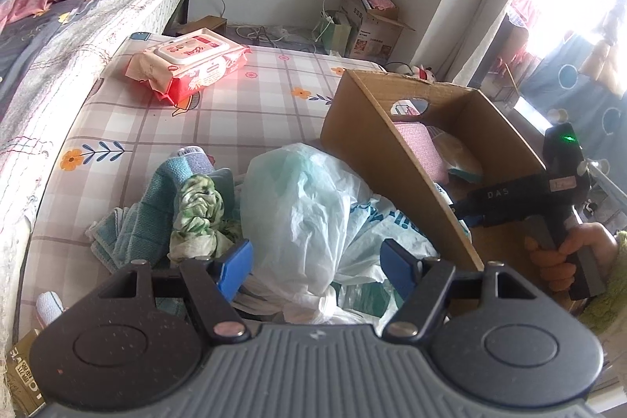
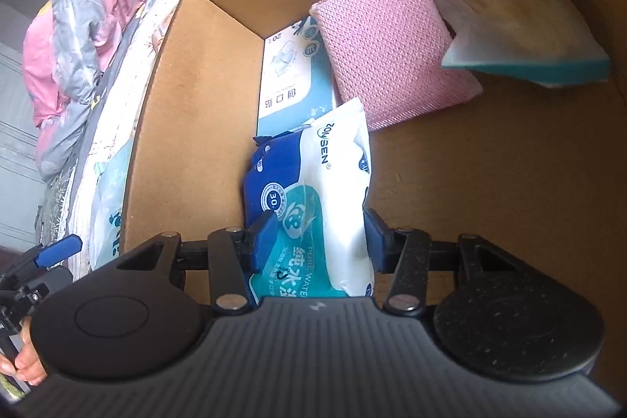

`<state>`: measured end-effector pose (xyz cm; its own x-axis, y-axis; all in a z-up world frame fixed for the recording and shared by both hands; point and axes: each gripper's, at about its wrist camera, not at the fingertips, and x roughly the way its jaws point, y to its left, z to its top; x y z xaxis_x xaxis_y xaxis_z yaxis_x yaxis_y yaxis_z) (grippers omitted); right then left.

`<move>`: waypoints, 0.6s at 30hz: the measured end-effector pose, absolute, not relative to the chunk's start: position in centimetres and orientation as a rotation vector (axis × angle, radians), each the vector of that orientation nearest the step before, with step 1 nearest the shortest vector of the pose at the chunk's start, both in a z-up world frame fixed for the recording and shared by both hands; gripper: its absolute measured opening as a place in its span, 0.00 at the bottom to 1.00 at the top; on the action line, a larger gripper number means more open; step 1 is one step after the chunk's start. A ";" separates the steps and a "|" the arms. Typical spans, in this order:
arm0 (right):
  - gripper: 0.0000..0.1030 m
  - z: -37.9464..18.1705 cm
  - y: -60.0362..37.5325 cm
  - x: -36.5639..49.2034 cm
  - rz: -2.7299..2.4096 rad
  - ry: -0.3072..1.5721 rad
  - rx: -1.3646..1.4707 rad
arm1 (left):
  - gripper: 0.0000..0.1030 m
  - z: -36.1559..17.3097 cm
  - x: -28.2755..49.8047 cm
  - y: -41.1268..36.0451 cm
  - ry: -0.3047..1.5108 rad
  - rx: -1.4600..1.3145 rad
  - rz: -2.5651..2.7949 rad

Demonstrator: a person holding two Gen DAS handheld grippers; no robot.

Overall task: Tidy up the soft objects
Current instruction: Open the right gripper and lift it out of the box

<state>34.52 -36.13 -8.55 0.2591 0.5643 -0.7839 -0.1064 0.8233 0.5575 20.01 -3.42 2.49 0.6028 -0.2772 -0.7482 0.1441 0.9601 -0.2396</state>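
- Through the left wrist camera we see the heap outside the cardboard box [image 1: 395, 159]: a pale plastic bag [image 1: 298, 206], a teal towel [image 1: 153, 218] and a green-and-white crumpled cloth [image 1: 200, 218], all on a checked floral sheet [image 1: 235, 104].
- Only the right wrist camera shows us the box floor: a pink knitted pad [image 2: 388, 42], a cream sponge with a teal edge [image 2: 521, 22] leaning on it, and a flat blue-and-white carton [image 2: 290, 81] against the wall.
- Our left gripper [image 1: 317, 261] stands wide, blue pads on either side of the plastic bag; we cannot tell whether they press it.
- Our right gripper [image 2: 321, 237] is inside the box, its pads closed against the sides of a blue-and-white wet-wipe pack [image 2: 313, 206], which it holds just above or on the box floor.
- A red wipes packet [image 1: 192, 65] lies well apart near the bed [image 1: 58, 38].
- The box's near wall stands between the heap and the right gripper, whose handle a hand [image 1: 564, 253] grips.
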 end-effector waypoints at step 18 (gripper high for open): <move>0.72 0.9 -39.2 30.7 0.415 0.928 0.550 | 0.82 6.6 15.5 5.1 0.746 -0.180 -0.060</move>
<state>30.69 -39.17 0.87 0.5384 0.5563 -0.6330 -0.1002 0.7881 0.6073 15.46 5.08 6.65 0.7335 -0.1179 -0.6694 -0.0095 0.9830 -0.1836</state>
